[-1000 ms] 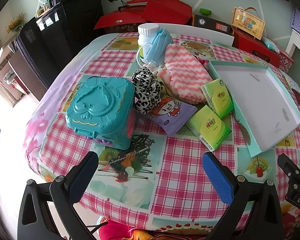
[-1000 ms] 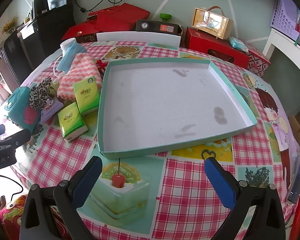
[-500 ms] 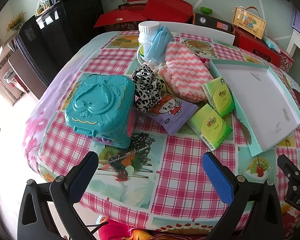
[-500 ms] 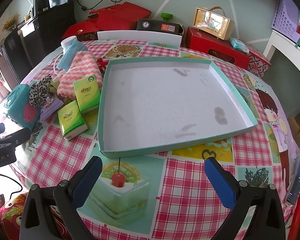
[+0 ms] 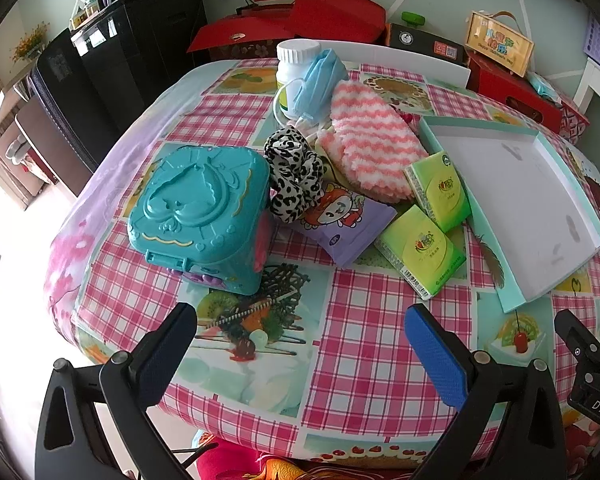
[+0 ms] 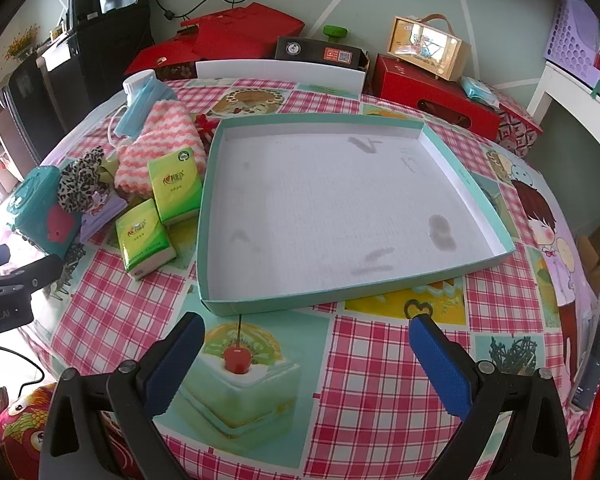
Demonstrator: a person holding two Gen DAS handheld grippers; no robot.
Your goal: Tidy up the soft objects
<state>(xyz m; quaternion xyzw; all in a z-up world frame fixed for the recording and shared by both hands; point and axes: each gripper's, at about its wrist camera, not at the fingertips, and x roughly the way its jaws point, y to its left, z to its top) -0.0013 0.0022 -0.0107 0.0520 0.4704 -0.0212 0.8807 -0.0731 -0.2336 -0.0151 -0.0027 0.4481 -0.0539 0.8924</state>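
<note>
Evidently not yet begun: tray point(image 6: 496, 220) empty, every soft item outside it

Left gripper point(image 5: 300, 348) and right gripper point(image 6: 306, 354) both hang wide open over the near edge of the surface point(image 6: 380, 380), holding nothing. The soft items lie clustered just left of the tray: two green tissue packs point(image 5: 420, 256), one touching the tray wall, the pink-and-white striped cloth point(image 5: 374, 136), the leopard-print scrunchie point(image 5: 296, 176) resting against the teal box point(image 5: 200, 208), the purple packet point(image 5: 348, 224) under the scrunchie, and the blue face mask point(image 5: 318, 76) draped on the white bottle point(image 5: 294, 68). Judged outstanding: all transfers; nearest candidate is the front tissue pack
</note>
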